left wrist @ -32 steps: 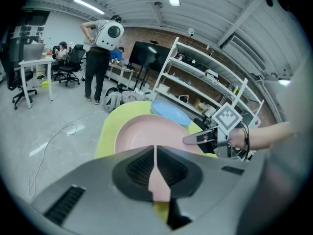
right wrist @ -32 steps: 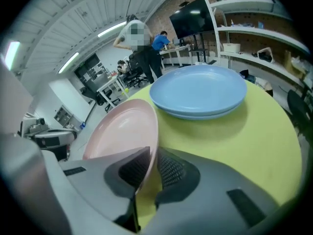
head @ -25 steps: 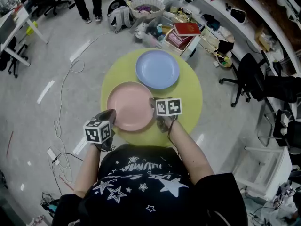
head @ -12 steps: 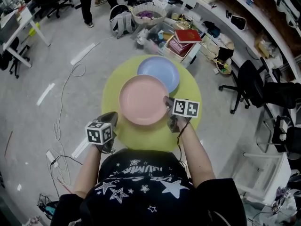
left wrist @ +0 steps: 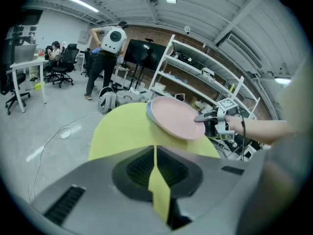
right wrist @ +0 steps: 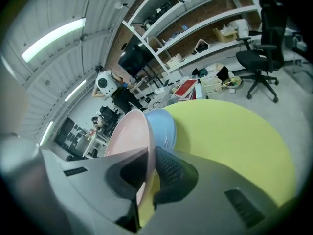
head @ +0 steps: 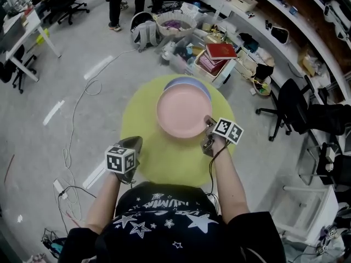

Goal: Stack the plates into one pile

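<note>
Roughly, table (head: 164, 163): round, flat, yellow-green and matte, with one smooth curved rim; its near half is bare.
Pink plate (head: 184, 113): round and shallow with a low raised lip and a smooth dull finish; it sits over the far half of the table, tilted with its gripped side lifted.
Blue plate (head: 186, 81): same round shape in pale blue, lying under the pink one, with only a crescent showing at the far edge. I can't tell whether the two plates touch.
Right gripper (head: 208, 129): clenched on the near-right rim of the pink plate, the lip pinched between a ribbed dark pad and the opposite jaw; grey plastic body, with the black-and-white marker cube behind it.
Left gripper (head: 131, 144): jaws drawn together with nothing in them, poised at the table's near-left rim and well apart from both plates.
Room on the left: open grey floor (head: 49, 147) crossed by a thin looping cable (head: 77, 108).
Room beyond the far rim: tight, with crates, a red book (head: 220, 50) and a woven basket (head: 174, 18) crowded close to the table.
Room on the right: a black office chair (head: 288, 92) stands apart from the table, with shelving (head: 285, 10) behind it.
</note>
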The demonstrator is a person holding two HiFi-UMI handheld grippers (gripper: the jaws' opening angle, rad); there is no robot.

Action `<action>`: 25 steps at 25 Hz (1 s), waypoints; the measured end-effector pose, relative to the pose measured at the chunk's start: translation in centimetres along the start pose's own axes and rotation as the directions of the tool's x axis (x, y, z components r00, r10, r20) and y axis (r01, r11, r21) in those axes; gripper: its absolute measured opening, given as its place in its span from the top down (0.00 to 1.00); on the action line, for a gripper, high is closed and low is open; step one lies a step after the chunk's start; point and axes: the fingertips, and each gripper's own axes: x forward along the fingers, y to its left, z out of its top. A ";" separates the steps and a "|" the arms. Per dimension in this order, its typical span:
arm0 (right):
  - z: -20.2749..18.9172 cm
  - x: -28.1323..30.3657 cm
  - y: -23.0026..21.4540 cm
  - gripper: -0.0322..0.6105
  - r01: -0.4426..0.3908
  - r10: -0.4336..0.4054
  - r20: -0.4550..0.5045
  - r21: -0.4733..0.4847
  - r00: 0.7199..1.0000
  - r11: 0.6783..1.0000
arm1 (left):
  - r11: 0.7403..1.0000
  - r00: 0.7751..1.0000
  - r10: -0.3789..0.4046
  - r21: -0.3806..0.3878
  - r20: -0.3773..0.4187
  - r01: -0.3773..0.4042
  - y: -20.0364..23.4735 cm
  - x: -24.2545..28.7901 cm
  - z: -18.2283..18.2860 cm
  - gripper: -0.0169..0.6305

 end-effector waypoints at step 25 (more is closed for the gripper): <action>3.4 4.2 -2.0 0.80 0.214 -0.212 0.087 -0.018 0.973 0.977 | 1.000 1.000 -0.016 0.016 -0.013 0.016 0.3 0.8 0.5 0.93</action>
